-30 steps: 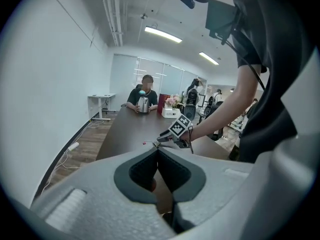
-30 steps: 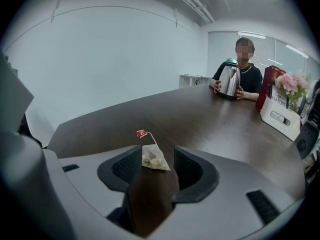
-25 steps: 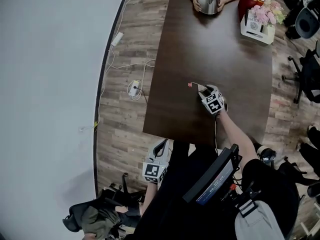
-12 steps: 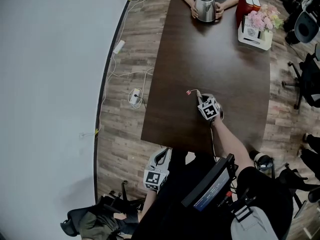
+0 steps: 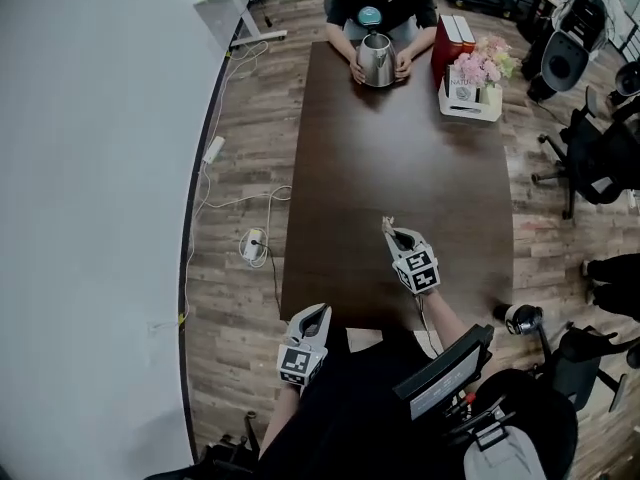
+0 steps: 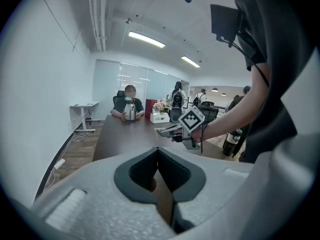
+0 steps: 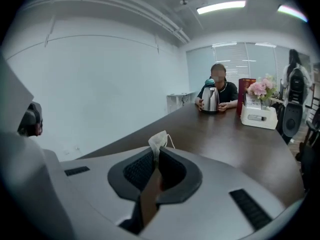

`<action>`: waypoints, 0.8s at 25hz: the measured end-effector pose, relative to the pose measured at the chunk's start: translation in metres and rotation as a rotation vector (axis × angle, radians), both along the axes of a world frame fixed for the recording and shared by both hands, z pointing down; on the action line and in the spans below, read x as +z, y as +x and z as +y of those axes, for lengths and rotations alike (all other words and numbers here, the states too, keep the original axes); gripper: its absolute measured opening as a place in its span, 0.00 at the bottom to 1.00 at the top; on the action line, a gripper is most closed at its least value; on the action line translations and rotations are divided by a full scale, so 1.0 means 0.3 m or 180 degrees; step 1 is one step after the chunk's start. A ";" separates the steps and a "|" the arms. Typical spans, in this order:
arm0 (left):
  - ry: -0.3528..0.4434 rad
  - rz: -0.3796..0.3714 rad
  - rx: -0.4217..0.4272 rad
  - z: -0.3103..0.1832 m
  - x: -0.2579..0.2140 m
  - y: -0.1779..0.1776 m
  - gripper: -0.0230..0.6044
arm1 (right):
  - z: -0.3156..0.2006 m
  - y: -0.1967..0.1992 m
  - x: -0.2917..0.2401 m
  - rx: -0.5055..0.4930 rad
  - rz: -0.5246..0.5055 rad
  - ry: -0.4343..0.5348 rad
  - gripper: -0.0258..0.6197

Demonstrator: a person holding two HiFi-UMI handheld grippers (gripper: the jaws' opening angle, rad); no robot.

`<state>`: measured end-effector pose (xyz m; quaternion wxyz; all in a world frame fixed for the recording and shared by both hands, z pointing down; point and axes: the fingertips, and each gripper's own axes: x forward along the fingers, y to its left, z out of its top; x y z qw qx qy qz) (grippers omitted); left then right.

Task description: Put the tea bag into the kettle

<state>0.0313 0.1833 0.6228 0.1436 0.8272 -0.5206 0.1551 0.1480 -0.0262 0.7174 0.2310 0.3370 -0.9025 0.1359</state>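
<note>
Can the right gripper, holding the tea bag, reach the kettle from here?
Probably not yet. The right gripper has just been closing its jaws on the tea bag over the table's near end, while the kettle stands at the far end between another person's hands. Nothing blocks the way, only distance.

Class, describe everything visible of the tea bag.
The tea bag is a small, pale, paper-like pouch, slightly crumpled, with a thin string looping from its side. It stands upright, its lower edge pinched in the jaws of the right gripper, which have just been closing on it. It is held above the dark table, touching nothing else, far from the kettle.
</note>
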 end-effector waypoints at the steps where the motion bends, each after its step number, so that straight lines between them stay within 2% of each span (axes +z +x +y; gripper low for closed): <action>1: 0.0042 0.0000 0.0083 -0.006 -0.006 -0.021 0.05 | 0.028 -0.009 -0.043 0.0055 -0.0070 0.0041 0.07; 5: 0.0213 0.0030 0.0409 0.005 -0.047 -0.133 0.05 | 0.212 -0.092 -0.204 0.0248 -0.0331 0.0185 0.07; 11: 0.0467 0.0196 0.0822 0.041 -0.122 -0.289 0.04 | 0.526 -0.257 -0.423 0.0591 -0.0626 0.0488 0.07; 15: 0.0605 0.0264 0.0923 0.059 -0.179 -0.324 0.04 | 0.666 -0.324 -0.522 0.0688 -0.0773 0.0621 0.07; 20: 0.0639 0.0133 0.0997 0.135 -0.210 -0.333 0.04 | 0.779 -0.376 -0.593 0.0658 -0.0980 0.0759 0.07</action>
